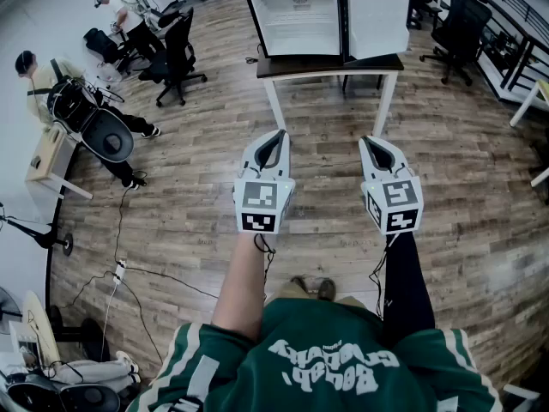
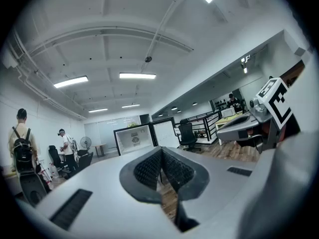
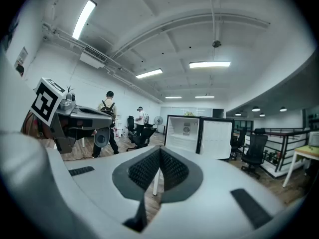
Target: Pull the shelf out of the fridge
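Observation:
A small white fridge (image 1: 296, 17) with a black frame stands on a white-legged table (image 1: 330, 67) far ahead, its door (image 1: 377, 20) swung open to the right. The inside looks white; I cannot make out the shelf clearly from here. My left gripper (image 1: 276, 136) and right gripper (image 1: 371, 142) hover side by side over the wooden floor, well short of the table, both pointing at it. Both are shut with nothing between the jaws. The fridge (image 2: 134, 139) shows small beyond the left gripper (image 2: 162, 156), and the fridge (image 3: 183, 133) likewise beyond the right gripper (image 3: 160, 156).
Two people (image 1: 51, 84) with bags and black office chairs (image 1: 176, 54) are at the far left. More chairs (image 1: 459, 24) and desks stand at the right. Cables (image 1: 120, 264) trail across the floor at the left. Wooden floor lies between me and the table.

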### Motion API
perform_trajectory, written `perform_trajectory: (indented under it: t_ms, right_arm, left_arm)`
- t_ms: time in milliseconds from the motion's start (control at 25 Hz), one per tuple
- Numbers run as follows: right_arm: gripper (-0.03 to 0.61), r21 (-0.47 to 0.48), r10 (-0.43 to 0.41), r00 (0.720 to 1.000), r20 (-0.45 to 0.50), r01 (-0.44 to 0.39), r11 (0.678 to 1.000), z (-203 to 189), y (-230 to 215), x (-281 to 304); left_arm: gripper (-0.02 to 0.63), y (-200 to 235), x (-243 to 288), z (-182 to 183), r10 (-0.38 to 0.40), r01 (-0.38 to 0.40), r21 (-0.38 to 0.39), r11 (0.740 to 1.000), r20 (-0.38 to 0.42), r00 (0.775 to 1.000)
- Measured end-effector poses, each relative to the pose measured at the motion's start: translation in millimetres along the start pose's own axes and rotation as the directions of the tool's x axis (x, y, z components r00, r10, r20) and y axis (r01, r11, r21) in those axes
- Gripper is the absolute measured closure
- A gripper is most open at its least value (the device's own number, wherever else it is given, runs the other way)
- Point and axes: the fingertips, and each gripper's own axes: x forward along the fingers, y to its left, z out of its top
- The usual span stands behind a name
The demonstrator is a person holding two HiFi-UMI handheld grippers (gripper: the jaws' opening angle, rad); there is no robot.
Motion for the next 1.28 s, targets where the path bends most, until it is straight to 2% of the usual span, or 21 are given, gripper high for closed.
perform_trajectory:
  t_ms: [560,880,1280]
  right_arm:
    - [0.569,-0.002,0.028,0.999,0.025,-0.028,1.000,-2.1,-2.0,22.7]
    - [0.569,-0.007,0.035,0.998,0.043,-0.034,0.999,-5.0,3.7,47.1]
    - [0.569,-0.039,0.020,1.000,0.018,-0.019,0.999,-4.0,-23.6,130.0]
  left_arm:
    - [0.598,7.1,12.7,-5.7,0.016,-0.016,-0.007,1.000,0.001,1.000]
    - [0.598,23.8,23.2,-5.0,0.025,-0.025,0.001,1.000,0.038,0.999]
    - [0.598,69.2,104.8,-17.5,0.011,-0.011,-0.003,1.000,0.036,0.999]
